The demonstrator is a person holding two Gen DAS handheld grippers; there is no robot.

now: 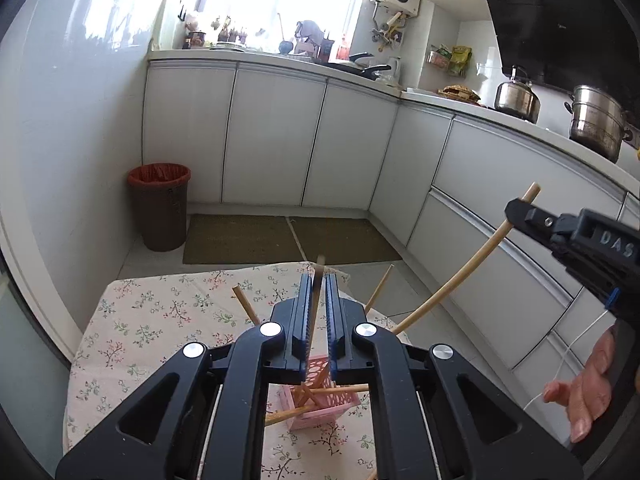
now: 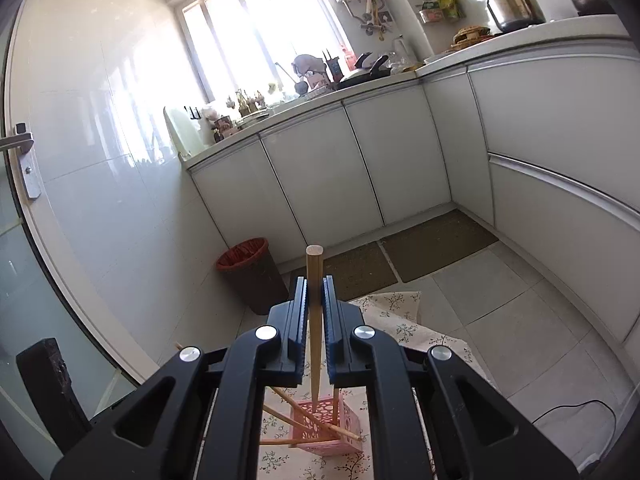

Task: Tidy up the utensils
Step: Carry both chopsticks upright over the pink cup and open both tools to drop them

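Pale wooden chopstick [image 2: 314, 320] upright between right tongs [image 2: 316, 280], above pink holder [image 2: 320, 432]

White cabinets [image 1: 276, 136] run in an L along two walls under a pale countertop [image 2: 304, 100], with a bright window [image 2: 256, 36] above the far run washing out whatever lies outside. A brown bin with a red liner [image 1: 160, 206] stands in the floor's left corner beside two olive mats [image 1: 288, 238] on pale tiles. On the right counter sit a steel kettle [image 1: 516, 98] and a stacked pot [image 1: 598, 122], under what looks like a dark range hood [image 1: 556, 24].
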